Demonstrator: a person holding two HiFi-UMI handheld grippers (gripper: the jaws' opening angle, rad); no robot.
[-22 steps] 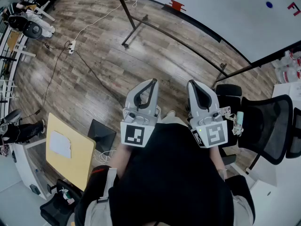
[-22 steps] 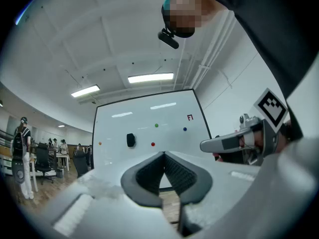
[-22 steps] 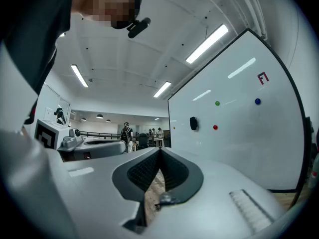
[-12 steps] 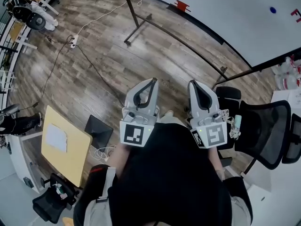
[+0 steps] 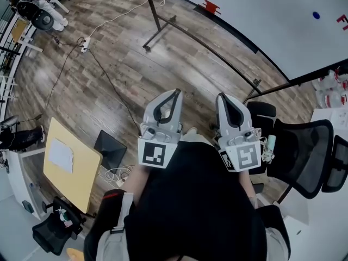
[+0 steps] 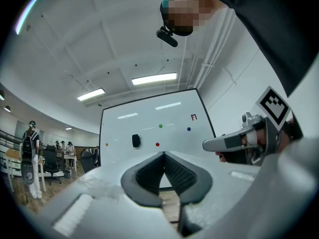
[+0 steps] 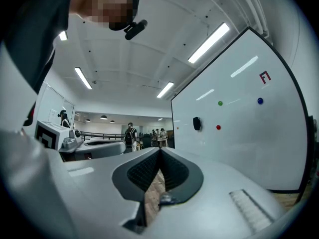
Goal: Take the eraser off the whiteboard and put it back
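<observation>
Head view: grey left gripper (image 5: pixel 176 93) and grey right gripper (image 5: pixel 220 95) held level side by side, both clenched empty, facing small black eraser (image 6: pixel 135 140) on white whiteboard (image 6: pixel 174 118)

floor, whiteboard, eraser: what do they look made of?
Floor: wood-look planks, matte, with visible grain and seams; real wood or laminate unclear. Whiteboard: smooth glossy white panel, shown by streaks reflecting the ceiling lights. Eraser: small dark matte block on the board; too small to tell the material.
</observation>
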